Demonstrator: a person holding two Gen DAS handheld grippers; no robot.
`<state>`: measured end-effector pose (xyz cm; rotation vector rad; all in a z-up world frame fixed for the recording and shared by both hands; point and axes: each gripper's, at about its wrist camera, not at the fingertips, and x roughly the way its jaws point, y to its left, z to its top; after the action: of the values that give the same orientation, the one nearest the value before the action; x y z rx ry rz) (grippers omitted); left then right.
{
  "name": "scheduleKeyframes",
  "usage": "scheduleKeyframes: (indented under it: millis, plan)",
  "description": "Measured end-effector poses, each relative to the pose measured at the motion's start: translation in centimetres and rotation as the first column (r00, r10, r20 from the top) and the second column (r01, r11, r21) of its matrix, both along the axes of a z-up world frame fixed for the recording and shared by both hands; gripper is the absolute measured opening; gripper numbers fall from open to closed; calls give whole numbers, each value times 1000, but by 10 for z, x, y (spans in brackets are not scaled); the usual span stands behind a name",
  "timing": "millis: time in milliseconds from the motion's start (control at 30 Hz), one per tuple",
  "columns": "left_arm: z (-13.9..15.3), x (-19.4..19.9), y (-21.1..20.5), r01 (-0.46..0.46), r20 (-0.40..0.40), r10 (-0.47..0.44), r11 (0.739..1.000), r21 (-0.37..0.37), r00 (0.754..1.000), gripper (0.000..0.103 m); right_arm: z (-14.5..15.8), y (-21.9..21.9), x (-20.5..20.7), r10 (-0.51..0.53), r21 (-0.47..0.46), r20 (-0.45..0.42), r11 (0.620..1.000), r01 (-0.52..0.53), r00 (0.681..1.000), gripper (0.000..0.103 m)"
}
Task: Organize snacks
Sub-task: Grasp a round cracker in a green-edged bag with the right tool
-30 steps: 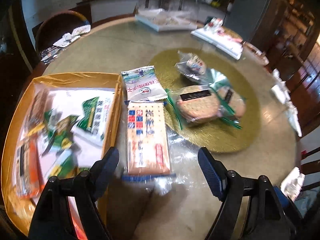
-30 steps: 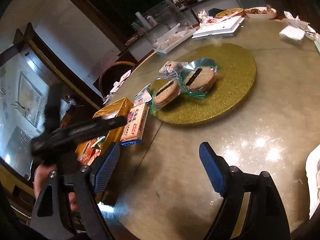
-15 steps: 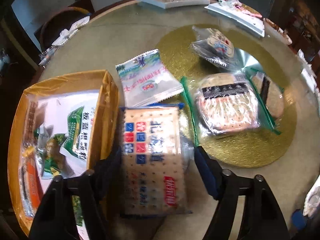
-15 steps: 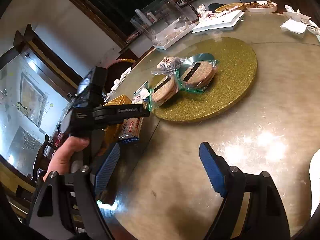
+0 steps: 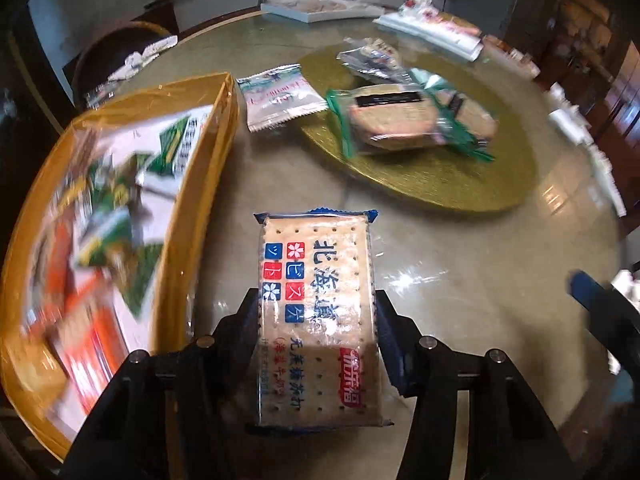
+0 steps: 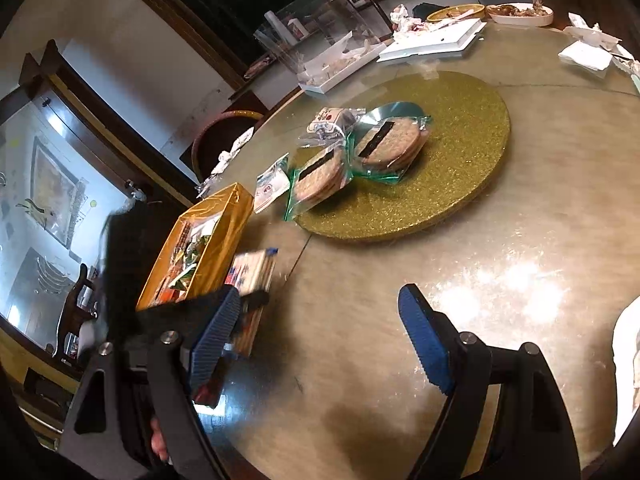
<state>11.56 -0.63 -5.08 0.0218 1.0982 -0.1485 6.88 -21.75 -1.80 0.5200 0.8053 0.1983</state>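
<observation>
My left gripper (image 5: 318, 328) is shut on a cracker pack (image 5: 318, 320) with blue and red squares and holds it above the table, right of the gold box (image 5: 200, 184) full of snack packets. The pack also shows in the right wrist view (image 6: 252, 280) beside the gold box (image 6: 236, 216). My right gripper (image 6: 320, 340) is open and empty over the table's near edge. On the round gold mat (image 5: 460, 184) lie two green-wrapped round cakes (image 5: 392, 120) and a small clear packet (image 5: 372, 60). A white packet (image 5: 280, 96) lies between box and mat.
White trays (image 5: 320, 4) and wrappers (image 5: 432, 32) sit at the table's far side. A dark chair (image 5: 112, 52) stands behind the box. Napkins (image 6: 588, 52) and a food plate (image 6: 520, 12) lie at the far right. A white plate edge (image 6: 628, 360) is at my right.
My left gripper closed on the cracker pack and lifted it off the table, drawing it back. The right gripper stayed open and nearly still.
</observation>
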Motion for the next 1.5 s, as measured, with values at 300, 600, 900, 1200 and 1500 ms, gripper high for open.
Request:
scheduleKeyframes:
  millis: [300,600,900,1200,1500]
  plan:
    - [49,-60,34,-22,174,62,974,-223,983,54,17,19,53,55,-109,-30,992,-58,998,82]
    - [72,-72,89,-78,241,148,958,-277,959,54,3,48,177,49,-298,-153,950,-93,987,82]
    - [69,-81,121,-102,241,185,943,-318,953,54,-23,76,209,6,-452,-220,886,-107,975,88]
    - [67,-87,121,-100,235,184,939,-328,954,54,-30,83,208,-9,-501,-205,860,-97,979,85]
    - [67,-96,117,-101,233,180,944,-313,956,54,-29,86,139,61,-447,-221,881,-157,973,77]
